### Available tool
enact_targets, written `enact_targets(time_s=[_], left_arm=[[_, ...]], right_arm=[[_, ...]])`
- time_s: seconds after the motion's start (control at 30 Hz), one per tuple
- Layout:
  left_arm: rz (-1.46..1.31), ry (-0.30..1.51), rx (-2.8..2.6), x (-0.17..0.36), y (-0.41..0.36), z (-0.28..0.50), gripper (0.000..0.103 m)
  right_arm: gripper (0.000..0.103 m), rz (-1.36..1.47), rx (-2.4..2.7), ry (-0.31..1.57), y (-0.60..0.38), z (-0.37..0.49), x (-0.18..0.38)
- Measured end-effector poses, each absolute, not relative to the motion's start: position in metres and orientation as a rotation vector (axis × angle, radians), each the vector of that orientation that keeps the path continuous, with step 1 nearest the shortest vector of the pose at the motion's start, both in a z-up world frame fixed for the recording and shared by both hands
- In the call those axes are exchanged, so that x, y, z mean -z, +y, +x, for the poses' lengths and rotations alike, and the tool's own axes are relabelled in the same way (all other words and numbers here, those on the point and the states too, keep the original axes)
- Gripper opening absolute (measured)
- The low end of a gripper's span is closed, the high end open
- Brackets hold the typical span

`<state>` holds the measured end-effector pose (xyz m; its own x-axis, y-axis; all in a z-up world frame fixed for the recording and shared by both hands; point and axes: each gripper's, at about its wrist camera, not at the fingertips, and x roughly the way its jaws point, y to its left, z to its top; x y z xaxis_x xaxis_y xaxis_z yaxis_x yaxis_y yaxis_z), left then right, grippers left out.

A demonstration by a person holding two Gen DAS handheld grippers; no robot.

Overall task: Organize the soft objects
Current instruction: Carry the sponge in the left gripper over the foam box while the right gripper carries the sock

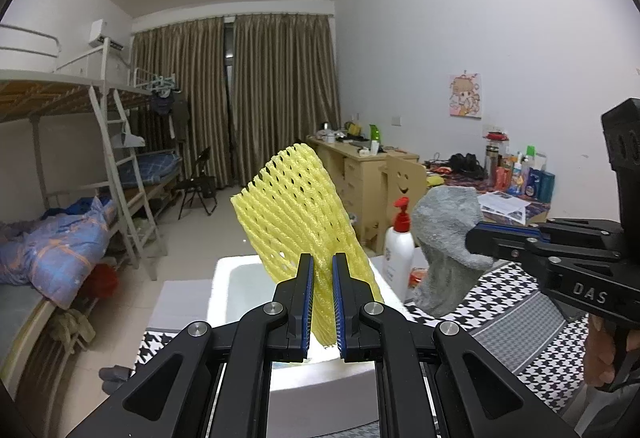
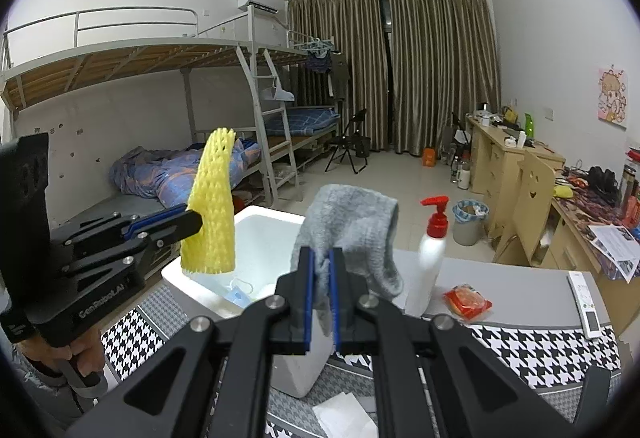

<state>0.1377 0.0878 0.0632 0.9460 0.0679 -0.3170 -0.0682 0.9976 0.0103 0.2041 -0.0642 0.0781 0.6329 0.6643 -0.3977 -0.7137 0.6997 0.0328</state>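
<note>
Yellow foam net sleeve [image 1: 298, 216] clamped in the left gripper [image 1: 320, 266], jaws closed on its lower part, sleeve standing up and leaning left, held in the air above the white foam box [image 1: 224, 290]. In the right wrist view the same sleeve [image 2: 210, 206] hangs over the box's near-left corner, with the left gripper [image 2: 196, 222] coming in from the left side.

Grey sock [image 2: 352, 230] pinched in the right gripper [image 2: 322, 258], jaws closed on one edge, the rest draped over to the right and down. It is held in the air over the right side of the box [image 2: 280, 222]. In the left wrist view the sock [image 1: 444, 238] is beside the sleeve, not touching it, with the right gripper [image 1: 474, 238] reaching in from the right.

Inside the box lies a light blue face mask [image 2: 240, 292] on the bottom near the front wall.

Box sits on a table covered with a black-and-white houndstooth cloth [image 2: 532, 350]. White pump bottle with red top [image 2: 434, 250] stands just beside the box's right side. Red snack packet [image 2: 466, 302] lies flat to the right of the bottle, near it. White remote [image 2: 584, 304] lies toward the table's right edge, well apart from the packet. White tissue or paper [image 2: 340, 418] lies at the near edge, partly cut off by the gripper.

Background: bunk bed [image 2: 160, 78] with blue bedding, brown curtains [image 2: 400, 66].
</note>
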Motion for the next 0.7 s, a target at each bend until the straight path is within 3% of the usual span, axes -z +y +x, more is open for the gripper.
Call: enact_targets(time_s=[0.7], left_arm=[[-0.018, 0.425, -0.116, -0.049, 0.104, 0.165, 0.01]], right_arm=[[0.01, -0.173, -0.821, 0.387, -0.046, 0.206, -0.086]])
